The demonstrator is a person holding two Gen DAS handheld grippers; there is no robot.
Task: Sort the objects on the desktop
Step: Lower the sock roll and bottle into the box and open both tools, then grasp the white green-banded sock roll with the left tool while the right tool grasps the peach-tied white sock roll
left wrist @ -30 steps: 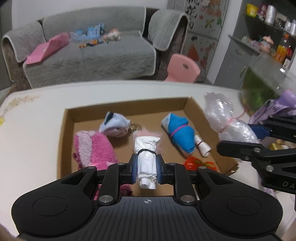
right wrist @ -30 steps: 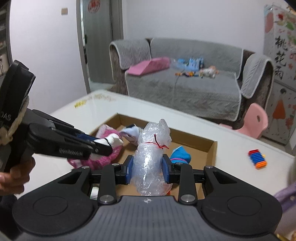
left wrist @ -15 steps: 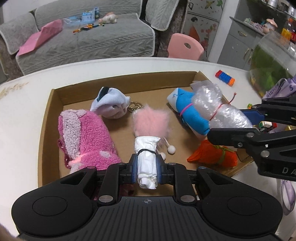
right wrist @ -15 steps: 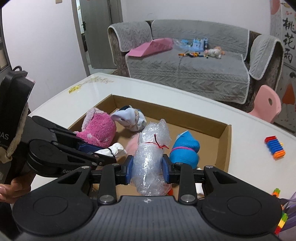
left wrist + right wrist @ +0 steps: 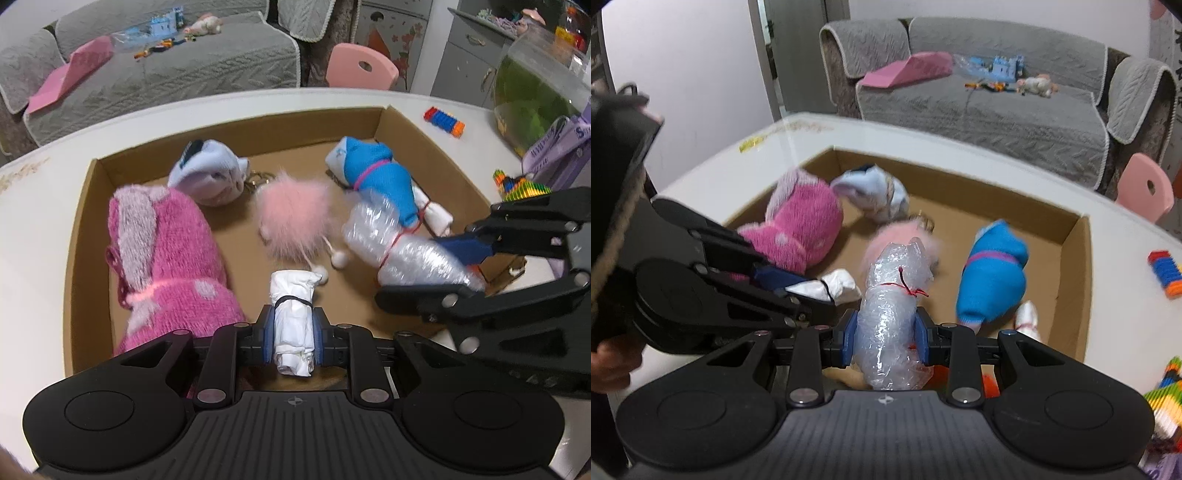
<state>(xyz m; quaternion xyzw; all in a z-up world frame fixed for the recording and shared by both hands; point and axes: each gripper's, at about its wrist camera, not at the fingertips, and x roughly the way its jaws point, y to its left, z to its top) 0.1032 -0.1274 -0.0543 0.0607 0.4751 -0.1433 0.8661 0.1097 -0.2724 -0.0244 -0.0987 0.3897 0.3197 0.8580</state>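
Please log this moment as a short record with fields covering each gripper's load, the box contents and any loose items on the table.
left gripper: shut on white bundle tied with a black band
right gripper: shut on bubble-wrap bundle tied with red string
position: both bundles are over the cardboard box
box contents: pink plush sock, pale blue sock, pink pompom keychain, blue bundle
on table outside box: coloured block strip
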